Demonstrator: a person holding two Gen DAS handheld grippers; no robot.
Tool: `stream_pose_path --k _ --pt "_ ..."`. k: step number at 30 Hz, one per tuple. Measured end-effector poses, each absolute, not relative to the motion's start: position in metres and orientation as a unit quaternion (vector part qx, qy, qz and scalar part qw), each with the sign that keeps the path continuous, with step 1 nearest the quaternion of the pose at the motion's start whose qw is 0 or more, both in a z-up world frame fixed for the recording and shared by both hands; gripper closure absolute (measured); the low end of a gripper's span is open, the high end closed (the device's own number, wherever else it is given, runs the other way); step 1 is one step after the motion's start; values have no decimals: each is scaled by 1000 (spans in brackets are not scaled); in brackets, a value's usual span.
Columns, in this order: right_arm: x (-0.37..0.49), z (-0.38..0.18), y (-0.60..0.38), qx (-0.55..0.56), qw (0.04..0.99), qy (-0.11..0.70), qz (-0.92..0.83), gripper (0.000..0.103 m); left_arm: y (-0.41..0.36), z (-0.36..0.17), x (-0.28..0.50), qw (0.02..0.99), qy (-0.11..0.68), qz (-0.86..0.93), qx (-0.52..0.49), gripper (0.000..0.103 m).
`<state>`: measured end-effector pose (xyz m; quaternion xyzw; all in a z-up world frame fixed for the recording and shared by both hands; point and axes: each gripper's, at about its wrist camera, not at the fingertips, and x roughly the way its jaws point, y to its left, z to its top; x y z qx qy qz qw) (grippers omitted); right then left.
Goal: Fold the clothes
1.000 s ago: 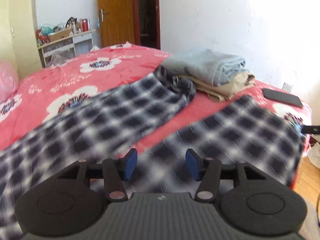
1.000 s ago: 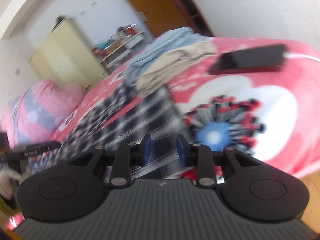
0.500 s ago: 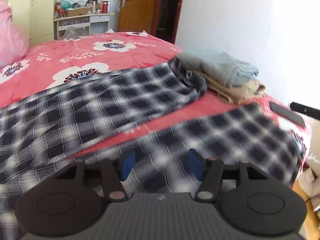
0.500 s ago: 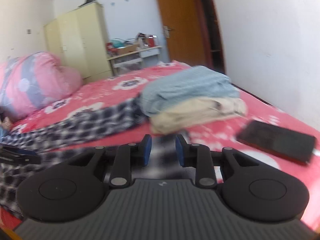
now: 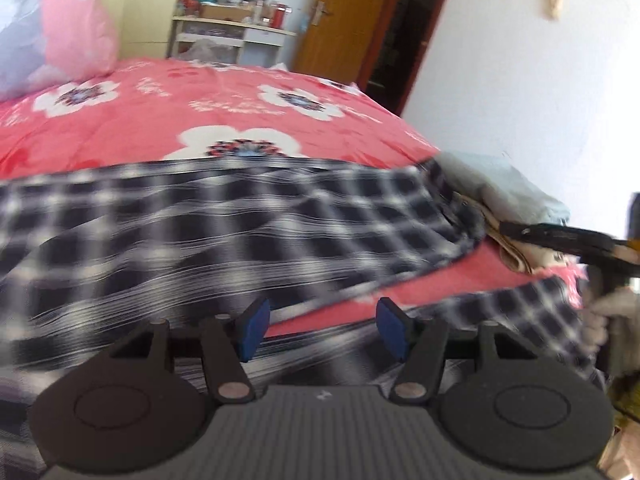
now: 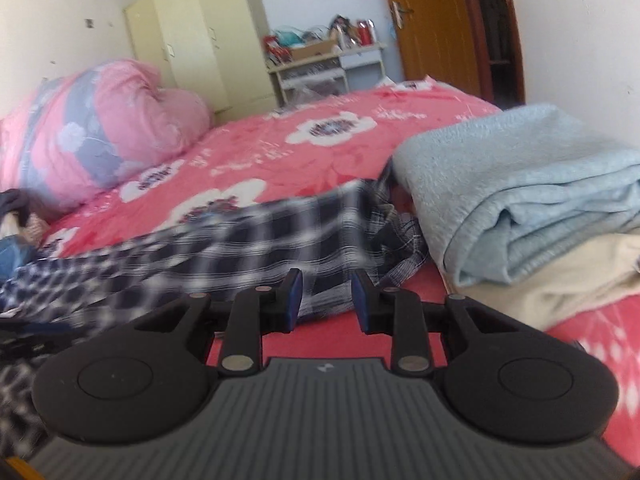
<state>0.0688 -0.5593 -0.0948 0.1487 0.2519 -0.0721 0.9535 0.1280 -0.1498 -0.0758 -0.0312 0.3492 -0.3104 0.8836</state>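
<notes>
Black-and-white plaid trousers (image 5: 224, 232) lie spread across the red floral bed (image 5: 200, 116), their two legs parted by a strip of red sheet. My left gripper (image 5: 320, 332) hovers open just above the near leg, nothing between its blue pads. In the right wrist view the same plaid trousers (image 6: 240, 248) run from the left to the folded pile. My right gripper (image 6: 326, 300) stands open low over the sheet beside the far leg's cuff, holding nothing. The other gripper and a gloved hand (image 5: 600, 312) show at the left view's right edge.
A folded light-blue garment (image 6: 520, 184) rests on a folded beige one (image 6: 560, 280) at the bed's right side. A pink quilt bundle (image 6: 92, 128) sits at the head. A yellow wardrobe (image 6: 200, 36), cluttered white shelf (image 6: 324, 64) and wooden door (image 6: 436, 20) stand behind.
Both cameras have swung left across the bed. The right gripper's jaws are wider apart than before and it has come close to the far leg's cuff. The phone has left view.
</notes>
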Motion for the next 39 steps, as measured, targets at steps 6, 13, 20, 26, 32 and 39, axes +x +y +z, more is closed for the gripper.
stream_pose_path --k 6,13,20,26,32,39 --pt "98 -143 -596 280 903 303 -119 74 -79 -80 130 902 349 -246 -64 41" --pt "22 -113 -588 386 886 237 -95 72 51 -42 81 923 316 -154 -155 41" --pt "-99 -85 -518 381 898 219 -2 45 171 -21 -10 938 282 -35 -200 27" --pt "-151 -86 -451 333 913 236 15 37 209 -54 -48 914 320 -13 -248 26" --pt "-170 -48 -397 184 970 162 4 1 215 -72 -56 910 323 -20 -260 26" --pt "-171 -22 -390 135 987 85 -38 1 210 -71 -47 921 300 -23 -248 27"
